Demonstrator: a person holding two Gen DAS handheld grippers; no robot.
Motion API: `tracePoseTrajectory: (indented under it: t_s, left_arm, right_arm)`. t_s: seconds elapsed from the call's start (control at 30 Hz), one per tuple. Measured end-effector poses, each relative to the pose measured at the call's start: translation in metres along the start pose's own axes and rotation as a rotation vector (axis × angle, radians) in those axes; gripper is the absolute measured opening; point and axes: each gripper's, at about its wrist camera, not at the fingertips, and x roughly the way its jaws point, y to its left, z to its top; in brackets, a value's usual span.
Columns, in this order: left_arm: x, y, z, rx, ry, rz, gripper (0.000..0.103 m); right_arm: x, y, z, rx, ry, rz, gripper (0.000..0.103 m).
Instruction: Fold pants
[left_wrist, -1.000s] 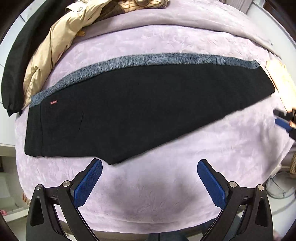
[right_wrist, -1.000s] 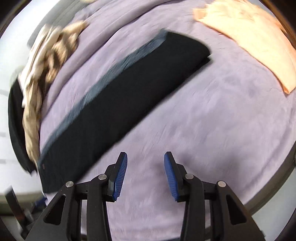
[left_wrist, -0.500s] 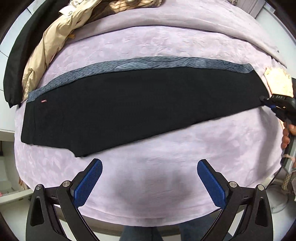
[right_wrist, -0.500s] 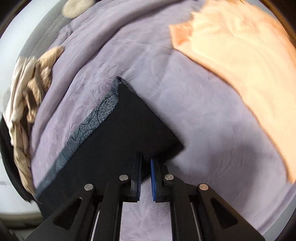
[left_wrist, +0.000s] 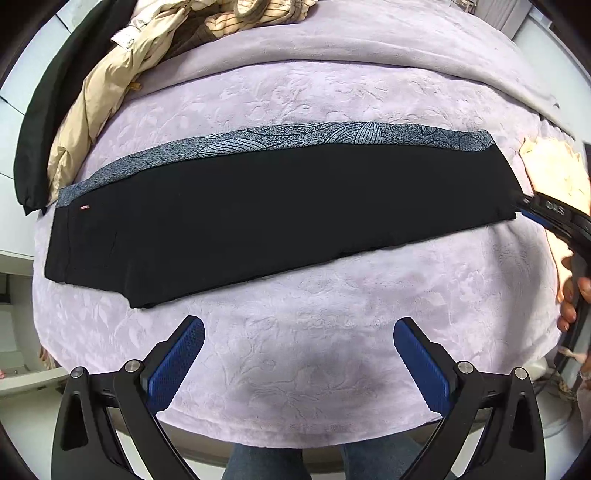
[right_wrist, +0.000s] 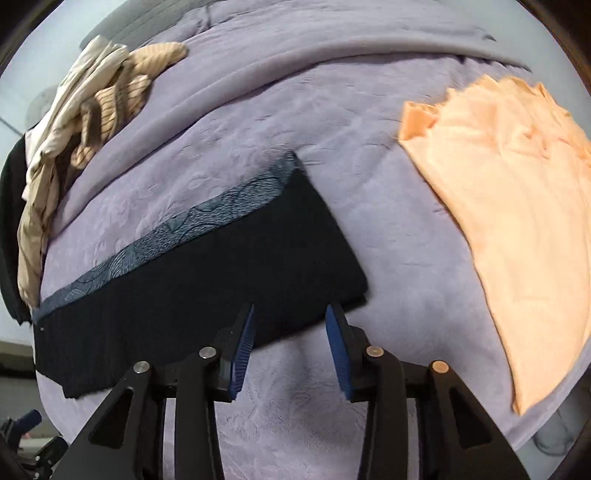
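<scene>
The black pants (left_wrist: 266, 210) lie flat across the middle of the frame on the lilac blanket (left_wrist: 295, 96), already halved lengthwise, waistband at left, cuffs at right. Soft and limp, they will sag unless pinched at a hem corner — both layers together. The left gripper (left_wrist: 299, 354) hovers spread wide; the right gripper (right_wrist: 290, 332), fingers parted, holds nothing at the cuff end.

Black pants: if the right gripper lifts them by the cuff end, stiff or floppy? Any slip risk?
Likely floppy: the black pants lie flat and thin on the purple blanket, folded leg on leg. Lifted by one end, the rest would probably drape and drag. The two layers may slide apart; the open right gripper should pinch both.
</scene>
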Motion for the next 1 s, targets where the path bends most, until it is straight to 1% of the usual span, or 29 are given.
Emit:
tracePoseTrajectory:
  t_s: [0.07,0.13,0.2,0.23,0.33,0.4,0.47,0.5,0.6,0.7,0.87,1.0]
  left_arm:
    - [-0.004,0.0,-0.002,-0.003,-0.006,0.015,0.103]
    - [-0.007,0.002,-0.004,-0.013,-0.009,0.028,0.103]
    - [-0.009,0.005,-0.006,-0.025,-0.012,0.039,0.103]
    - [-0.011,0.006,-0.007,-0.03,-0.016,0.045,0.103]
    - [-0.013,0.006,-0.008,-0.036,-0.026,0.052,0.103]
    - [-0.013,0.003,-0.008,-0.038,-0.027,0.04,0.103]
    - [-0.013,-0.003,-0.007,-0.033,-0.028,0.025,0.103]
    - [-0.013,-0.007,-0.007,-0.029,-0.03,0.02,0.103]
    - [-0.013,-0.019,-0.004,-0.008,-0.035,0.001,0.103]
    - [-0.013,-0.033,-0.001,0.013,-0.042,-0.016,0.103]
    - [-0.012,-0.048,0.001,0.033,-0.046,-0.041,0.103]
    - [-0.008,-0.056,0.0,0.045,-0.037,-0.048,0.103]
  right_arm:
    - [0.014,0.008,0.006,-0.03,0.025,0.011,0.044]
    - [0.029,0.01,0.008,-0.049,0.061,-0.012,0.044]
    - [0.045,0.002,0.01,-0.038,0.105,-0.041,0.043]
    - [0.045,-0.003,0.011,-0.017,0.107,-0.032,0.043]
    - [0.025,-0.014,0.012,0.048,0.087,0.021,0.044]
    - [0.012,-0.018,0.009,0.068,0.098,0.097,0.046]
    - [-0.002,-0.019,0.001,0.088,0.11,0.167,0.057]
    - [-0.009,-0.019,-0.003,0.093,0.115,0.186,0.058]
    - [-0.028,-0.01,-0.025,0.085,0.129,0.228,0.059]
    - [-0.036,-0.003,-0.046,0.078,0.167,0.258,0.063]
    - [-0.049,0.0,-0.074,0.075,0.199,0.275,0.064]
    - [-0.051,-0.005,-0.084,0.106,0.221,0.291,0.066]
